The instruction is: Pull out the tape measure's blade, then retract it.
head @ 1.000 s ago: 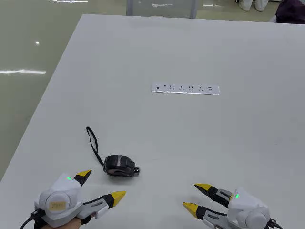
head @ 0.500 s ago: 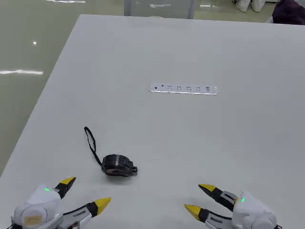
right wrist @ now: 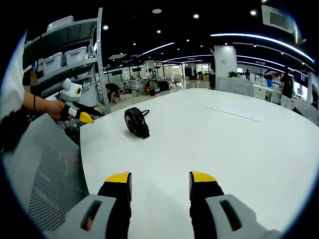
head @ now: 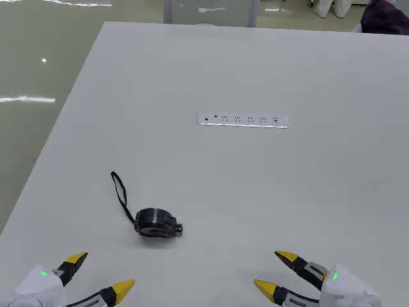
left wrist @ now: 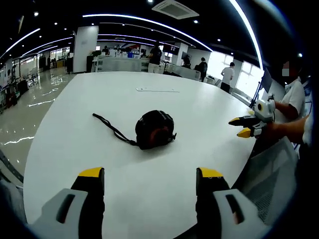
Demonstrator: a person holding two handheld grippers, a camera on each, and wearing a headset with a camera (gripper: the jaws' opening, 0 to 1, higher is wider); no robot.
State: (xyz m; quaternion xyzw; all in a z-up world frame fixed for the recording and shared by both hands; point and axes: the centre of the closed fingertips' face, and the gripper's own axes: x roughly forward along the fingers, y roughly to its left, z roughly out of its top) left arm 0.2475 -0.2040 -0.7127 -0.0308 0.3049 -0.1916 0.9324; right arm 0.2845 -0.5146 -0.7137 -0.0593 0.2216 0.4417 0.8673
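Tape measure, a black rounded case with a thin looped black wrist cord, lies on the smooth white tabletop near its front edge, toward the left edge. The yellow-tipped left hand-held gripper and right hand-held gripper both gape wide, holding nothing. The left has drawn back from the case over the last second.

The table has a smooth, matt white top. The tape measure has a black plastic case with a dull sheen; its strap looks like woven cord. The power strip is white plastic. The floor is glossy and mirrors the lights. The left gripper and right gripper have smooth white plastic shells.
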